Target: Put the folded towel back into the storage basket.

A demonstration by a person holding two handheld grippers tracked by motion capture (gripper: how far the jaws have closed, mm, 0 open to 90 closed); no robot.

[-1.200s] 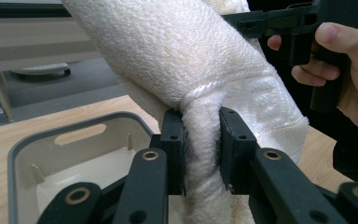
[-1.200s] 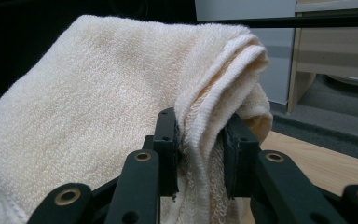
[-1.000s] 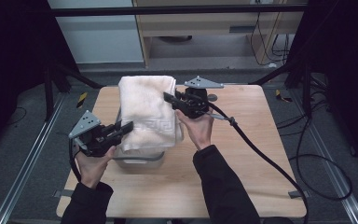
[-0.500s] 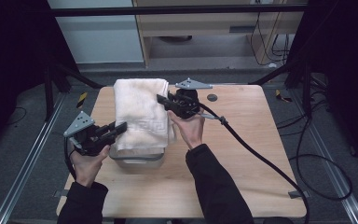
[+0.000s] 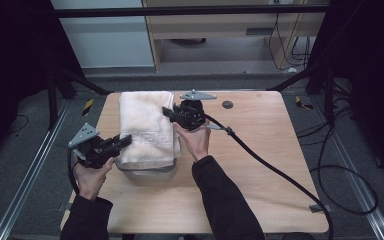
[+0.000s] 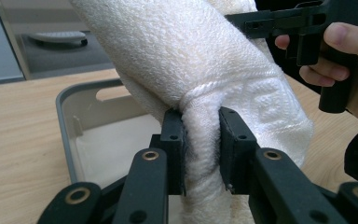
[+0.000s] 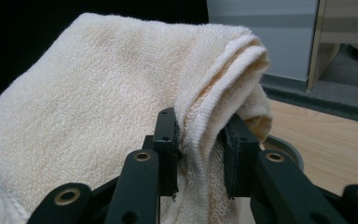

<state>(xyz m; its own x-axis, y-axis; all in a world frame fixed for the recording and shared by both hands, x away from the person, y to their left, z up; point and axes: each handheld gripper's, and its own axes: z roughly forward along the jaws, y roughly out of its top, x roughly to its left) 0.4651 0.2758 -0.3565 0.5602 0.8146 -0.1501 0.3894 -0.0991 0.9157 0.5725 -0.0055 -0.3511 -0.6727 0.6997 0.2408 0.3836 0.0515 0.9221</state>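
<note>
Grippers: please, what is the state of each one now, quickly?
Left gripper: shut on the folded white towel, at its near edge over the grey bin.
Right gripper: shut on the towel's far folded edge.

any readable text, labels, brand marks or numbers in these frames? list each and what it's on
None readable.
Towel: woven key-pattern band, no letters.
Grey bin: no label in sight.
Left gripper and right gripper: plain black jaws, unmarked.
Yellow-black hazard tape on the floor: stripes, no words.
</note>
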